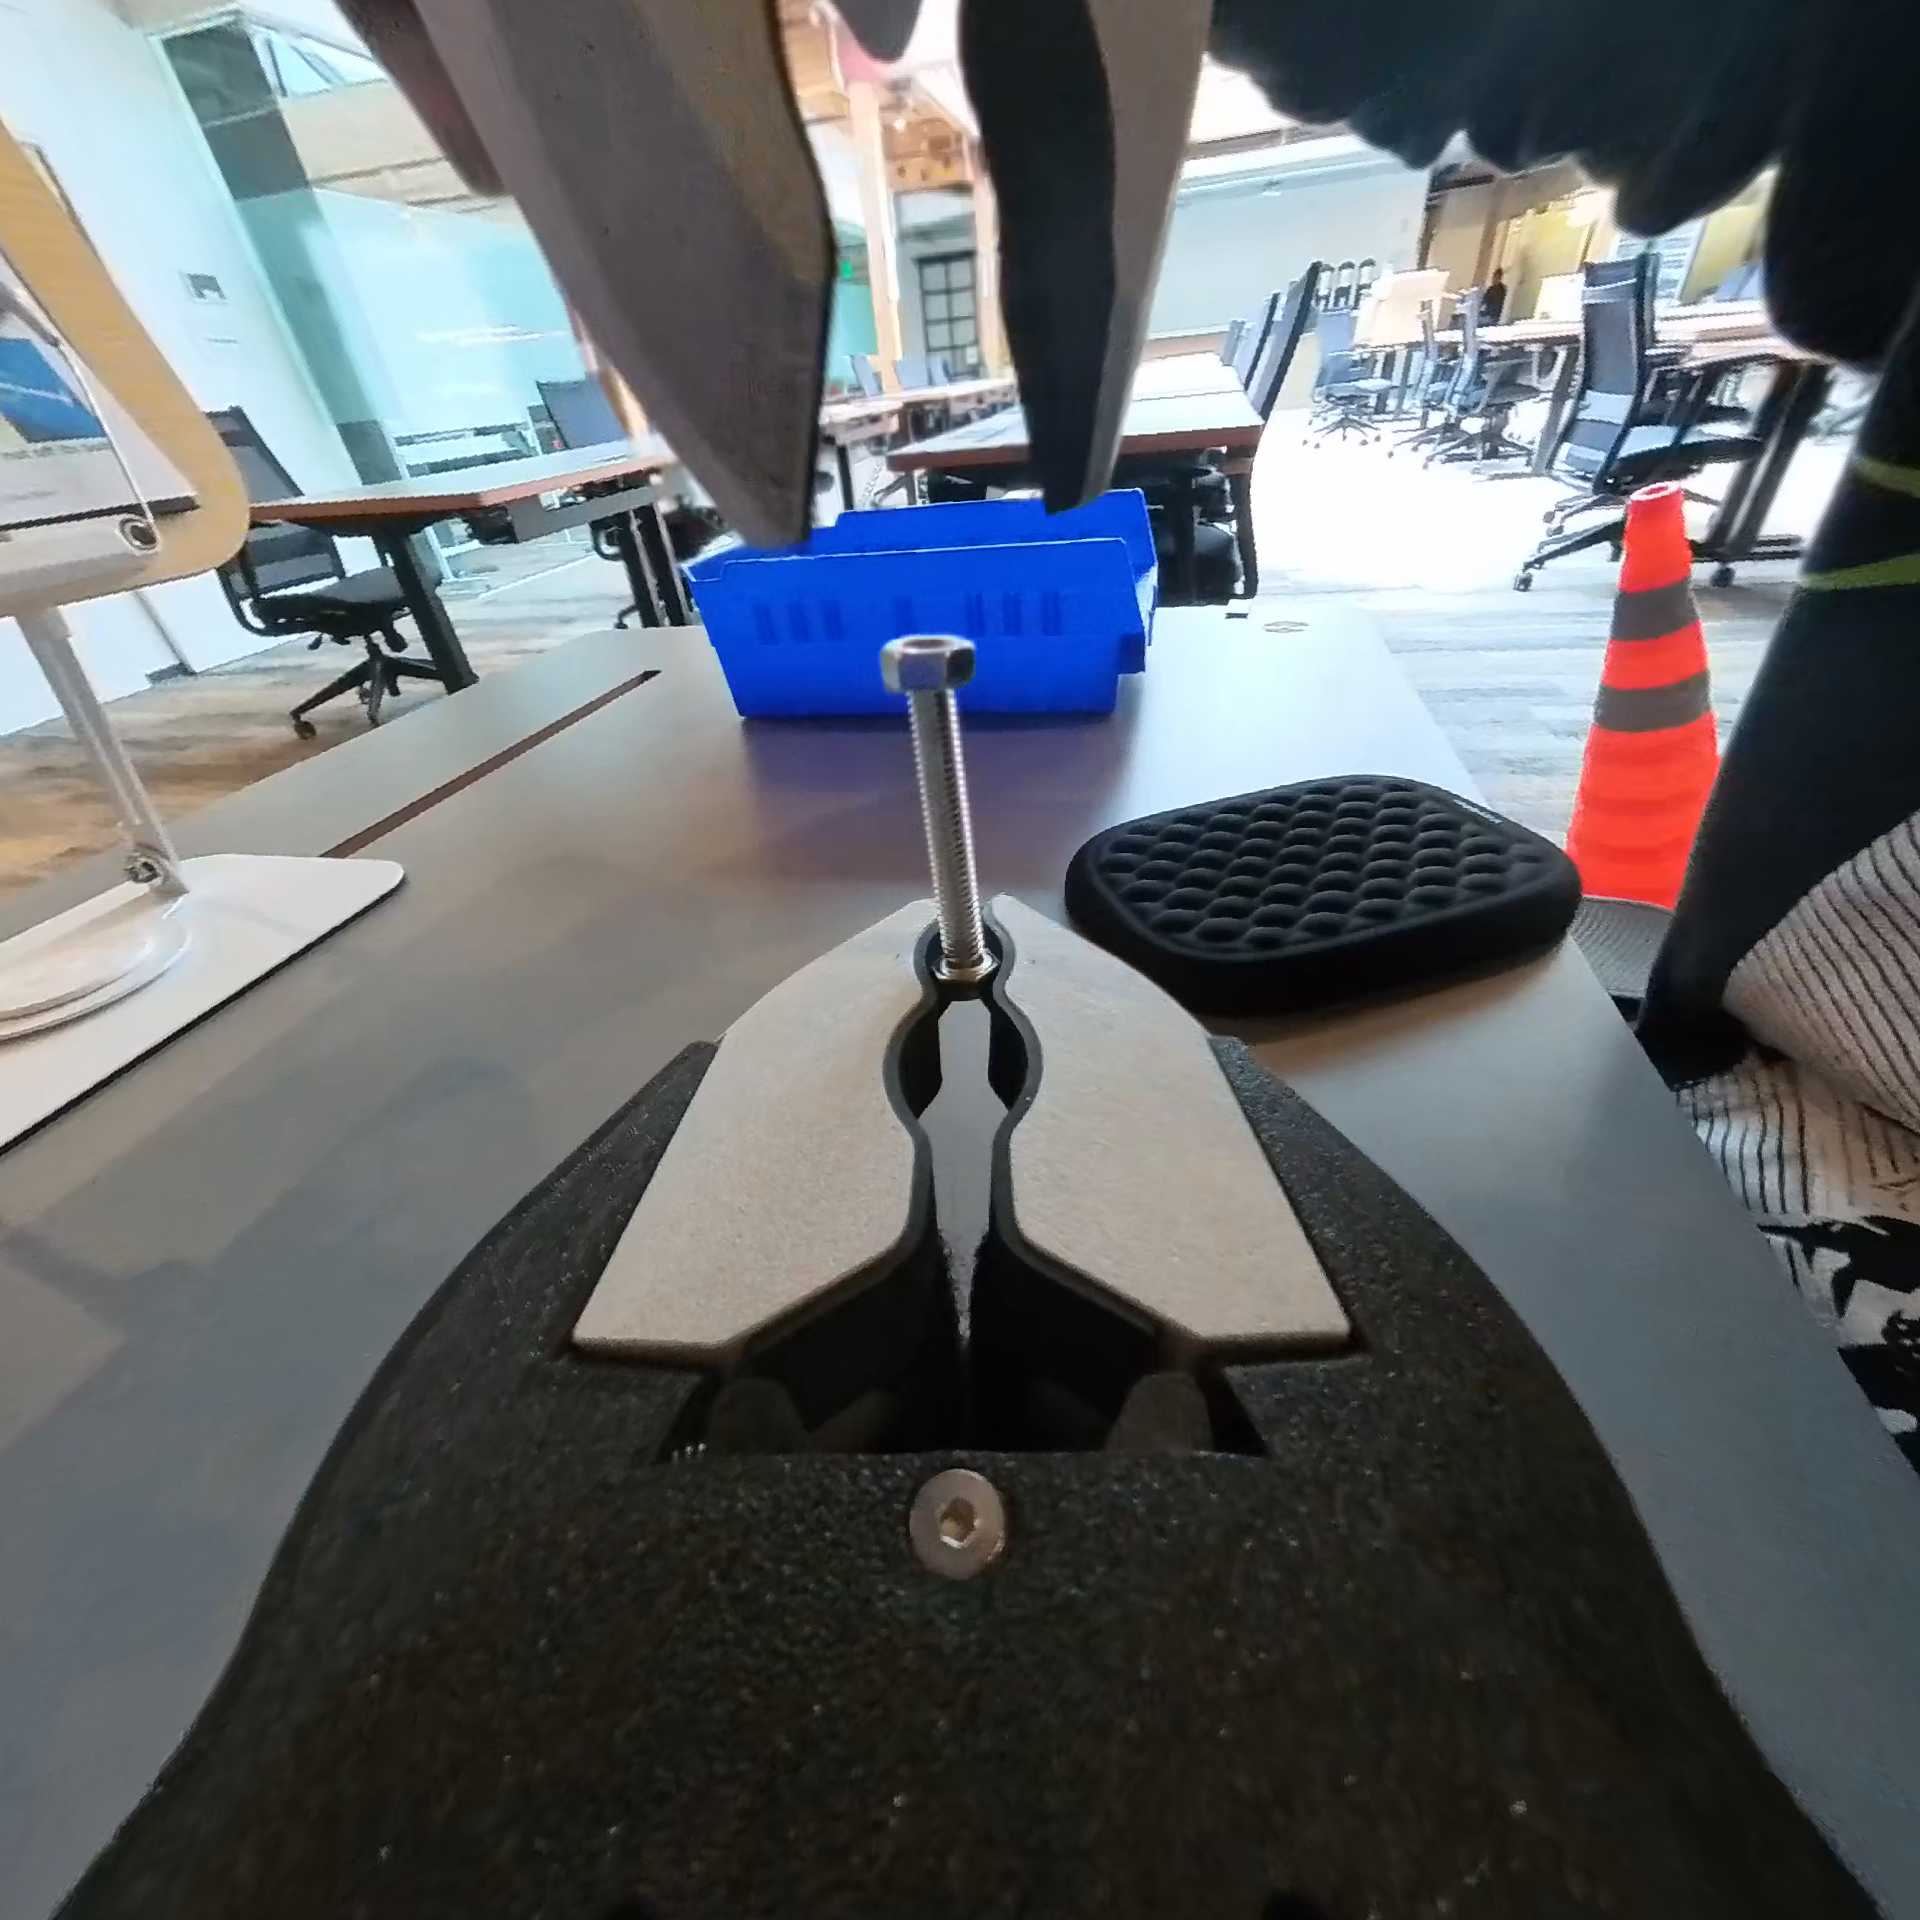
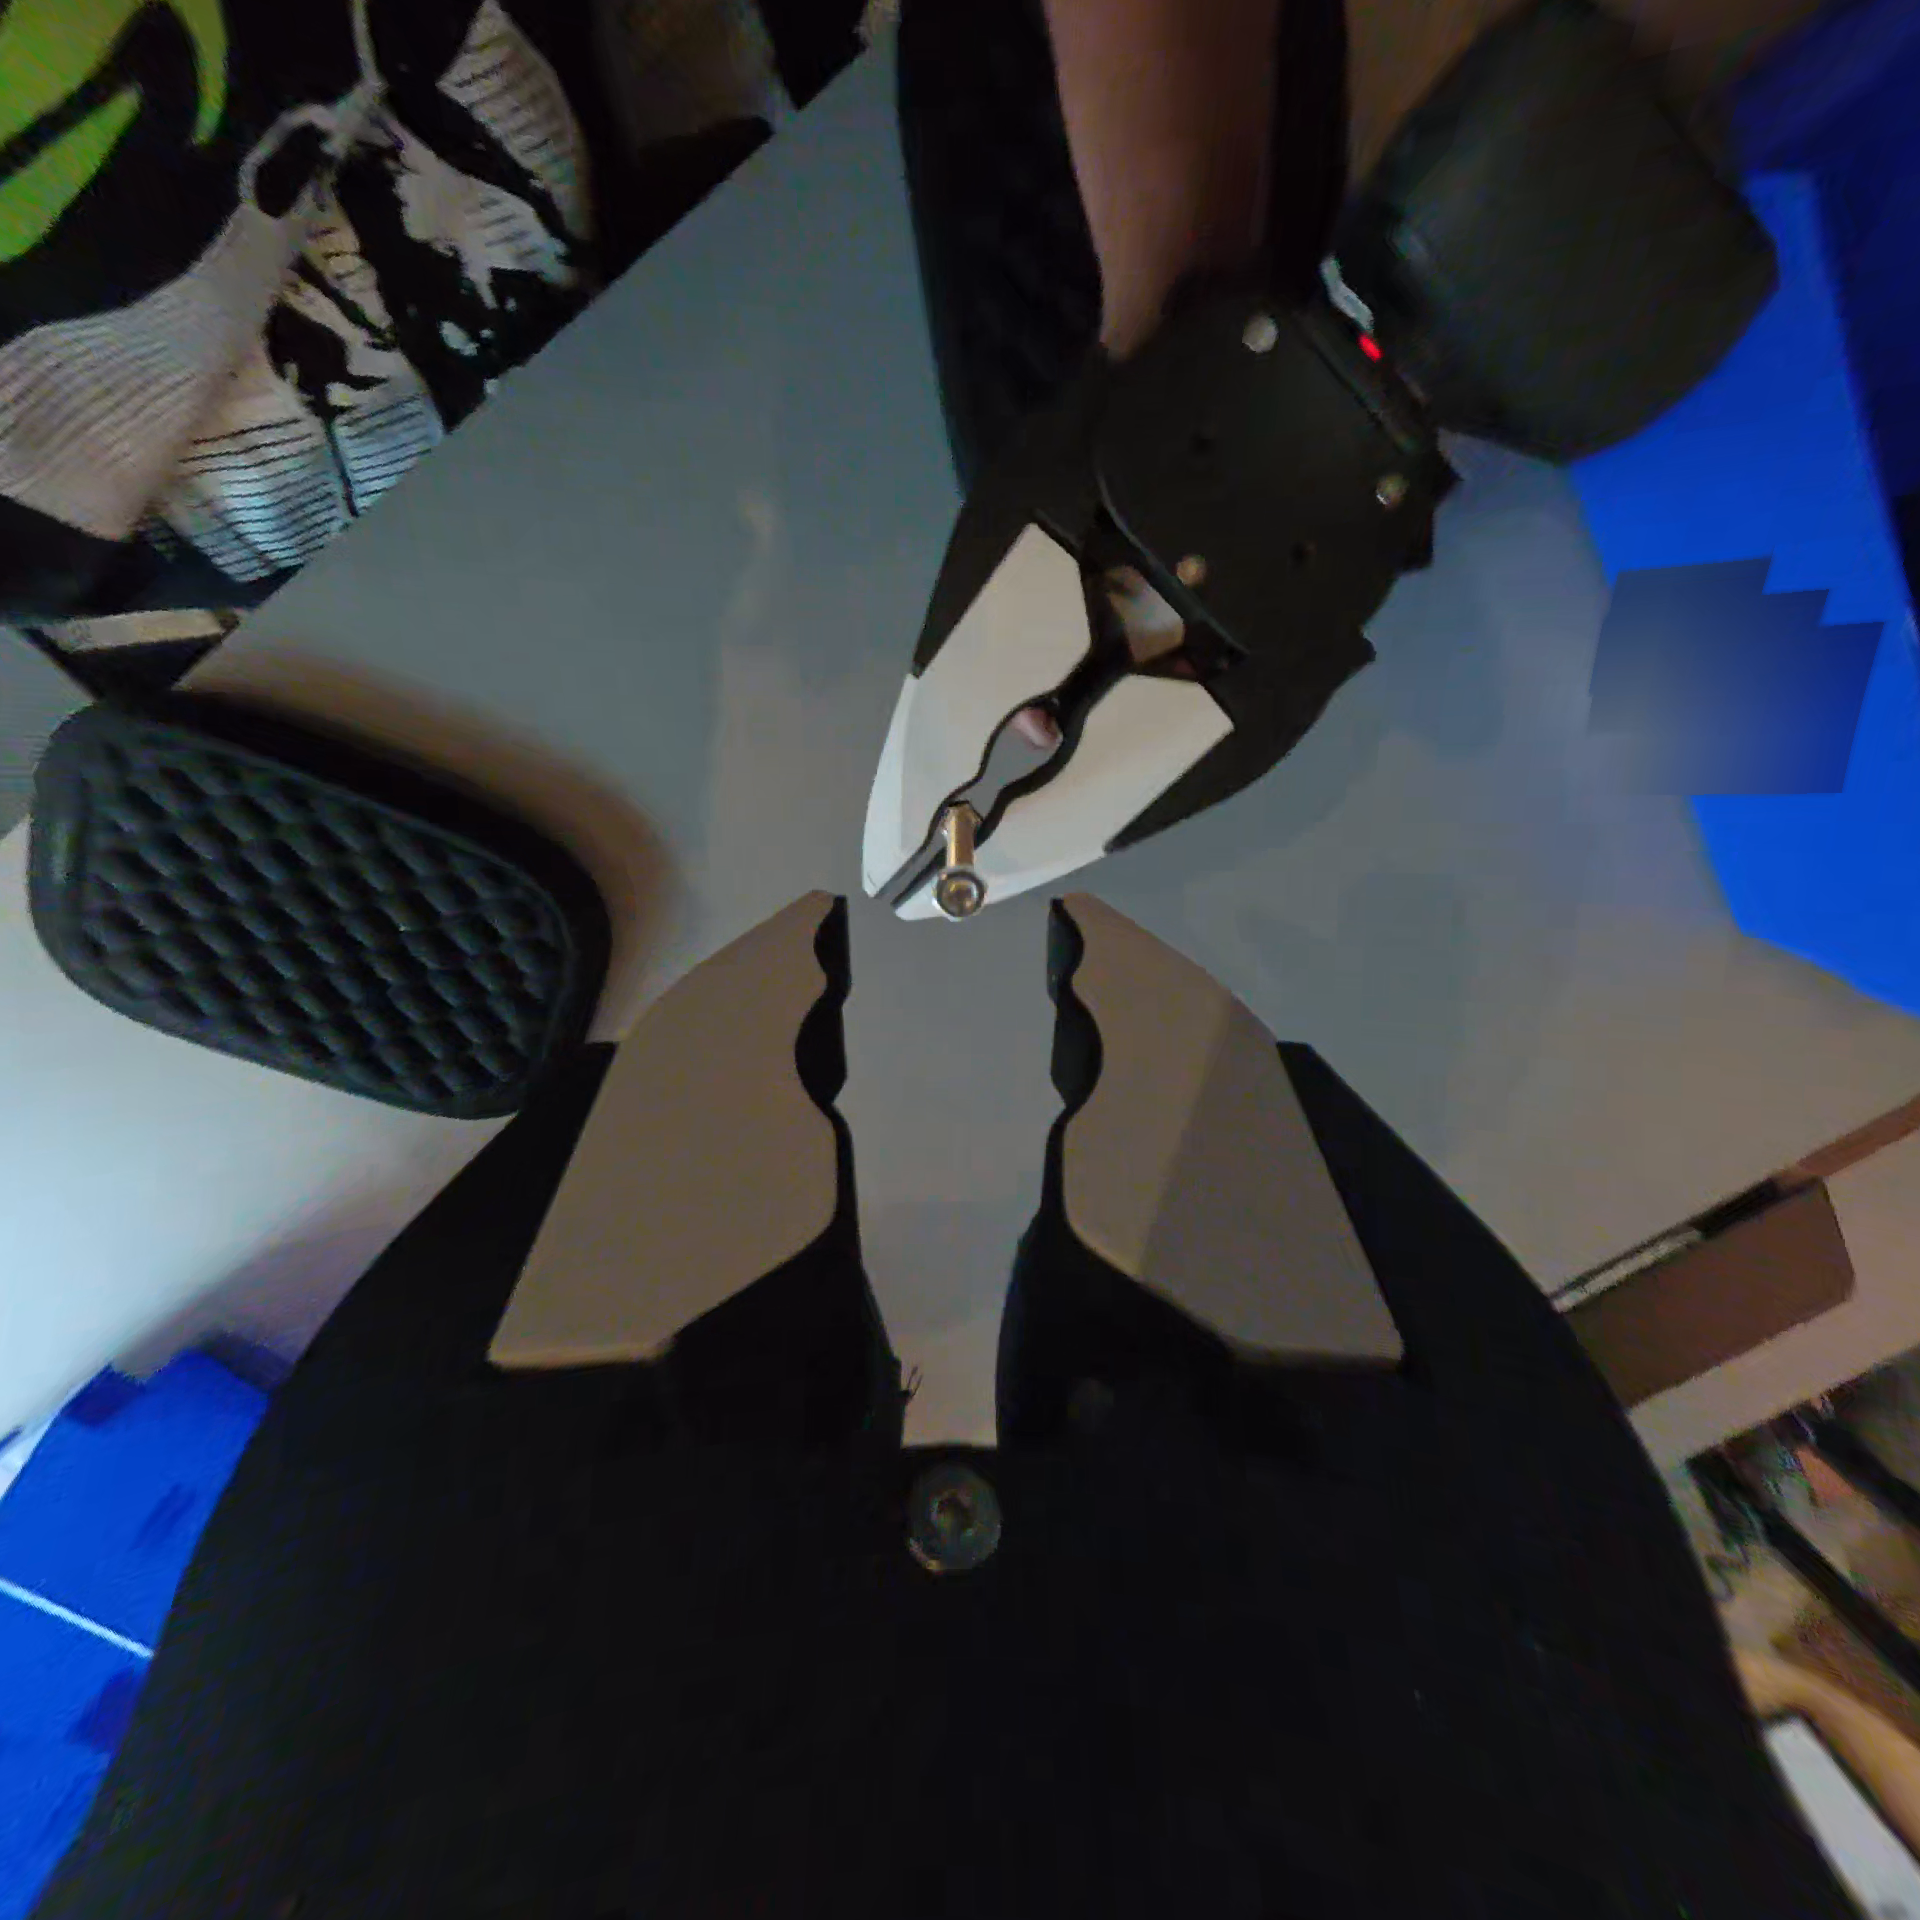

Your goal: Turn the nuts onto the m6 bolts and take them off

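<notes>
— Where is the bolt (image 1: 943,821) right now?

— In my left gripper (image 1: 958,940). Its two fingertips are pressed together around the bolt's lower end, gripping it at the small notch near the tips, so the threaded shaft stands upright out of my grasp. A silver nut (image 1: 928,665) sits at the very top of the shaft, well above my fingers.

— And your other claw?

— My right gripper (image 2: 948,914) hangs above the bolt, pointing down at it. Its fingers stand wide apart with only air between them; neither pad touches the nut or the shaft. In the left wrist view the right gripper's two fingertips (image 1: 774,499) show at the top, well above the nut.

— What lies around you?

— A dark table (image 1: 520,935) below. On its far side, straight behind the bolt, stands a blue bin (image 1: 925,613). To the right, near my left gripper, lies a black pad (image 1: 1320,883) with a honeycomb surface. On the left is the white base of a stand (image 1: 208,935). Past the table's right edge an orange cone (image 1: 1652,717) stands on the floor. Farther off are desks and office chairs.
</notes>
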